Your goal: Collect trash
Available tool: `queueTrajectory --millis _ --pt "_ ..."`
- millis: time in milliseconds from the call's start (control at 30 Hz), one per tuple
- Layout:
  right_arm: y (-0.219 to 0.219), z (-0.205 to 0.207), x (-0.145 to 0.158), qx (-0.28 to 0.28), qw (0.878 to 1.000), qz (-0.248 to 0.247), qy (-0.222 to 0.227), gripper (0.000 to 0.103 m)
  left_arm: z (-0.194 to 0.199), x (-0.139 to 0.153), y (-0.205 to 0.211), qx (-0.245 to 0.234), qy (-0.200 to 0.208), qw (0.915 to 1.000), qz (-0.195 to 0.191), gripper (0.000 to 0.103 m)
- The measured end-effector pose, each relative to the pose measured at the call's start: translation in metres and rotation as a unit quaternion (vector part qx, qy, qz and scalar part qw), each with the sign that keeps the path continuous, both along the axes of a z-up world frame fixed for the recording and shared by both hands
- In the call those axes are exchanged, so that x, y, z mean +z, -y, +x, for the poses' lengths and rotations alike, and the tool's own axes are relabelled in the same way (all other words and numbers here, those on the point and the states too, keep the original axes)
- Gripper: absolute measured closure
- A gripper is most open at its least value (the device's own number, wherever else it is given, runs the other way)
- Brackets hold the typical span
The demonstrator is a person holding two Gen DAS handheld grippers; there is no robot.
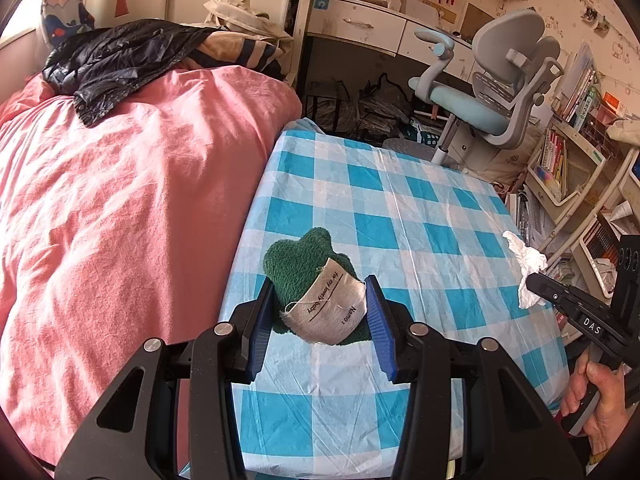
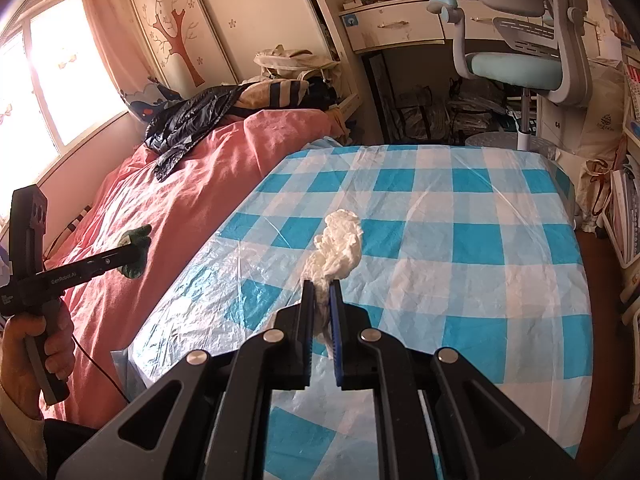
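**Q:** Over on the checked table, what did each side have?

**Me:** Left gripper (image 1: 320, 312) had its blue pads (image 1: 380, 320) pressed in on a green plush toy (image 1: 308, 276), the one with a cloth tag (image 1: 330, 306) sewn on that reads "Name:". From my left camera it sat over the blue-and-white checked tablecloth (image 1: 420, 208), near the edge next to the pink duvet (image 1: 132, 184). In the right camera the same toy (image 2: 136, 252) showed up at the tip of the left tool, with the duvet behind it, so I couldn't tell whether it touched the table.

**Q:** And the right?

**Me:** Right gripper (image 2: 321, 292) was pinching a crumpled white tissue (image 2: 340, 240), jaws nearly together with the paper squeezed between them and the rest bunching out past the tips. Left camera caught that wad (image 1: 526, 268) at the right side of the table too. Whether it rested on the cloth or hung just off it, I couldn't tell.

**Q:** Anything else around?

**Me:** Black jacket (image 1: 116, 60) lying on the duvet, and a grey-and-blue desk chair (image 1: 492, 92) beyond the far end of the table.
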State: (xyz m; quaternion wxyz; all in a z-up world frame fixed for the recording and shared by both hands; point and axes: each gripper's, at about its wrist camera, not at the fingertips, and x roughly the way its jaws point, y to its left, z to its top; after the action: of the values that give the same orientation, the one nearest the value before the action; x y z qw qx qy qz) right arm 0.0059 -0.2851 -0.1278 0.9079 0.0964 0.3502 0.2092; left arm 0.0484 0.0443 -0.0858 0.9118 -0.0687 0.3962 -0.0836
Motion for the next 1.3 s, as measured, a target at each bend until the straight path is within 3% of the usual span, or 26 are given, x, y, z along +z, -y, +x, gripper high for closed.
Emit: queueTrajectory --millis 1067,1300 --pt "-0.016 0.005 -0.004 0.015 1.000 -0.020 0.002 0.093 -0.004 0.006 0.004 -0.005 0.009 0.9999 0.001 0.061" --pt "-0.013 0.001 -0.006 0.007 1.000 -0.018 -0.002 0.093 -0.001 0.008 0.004 -0.006 0.002 0.9998 -0.020 0.061"
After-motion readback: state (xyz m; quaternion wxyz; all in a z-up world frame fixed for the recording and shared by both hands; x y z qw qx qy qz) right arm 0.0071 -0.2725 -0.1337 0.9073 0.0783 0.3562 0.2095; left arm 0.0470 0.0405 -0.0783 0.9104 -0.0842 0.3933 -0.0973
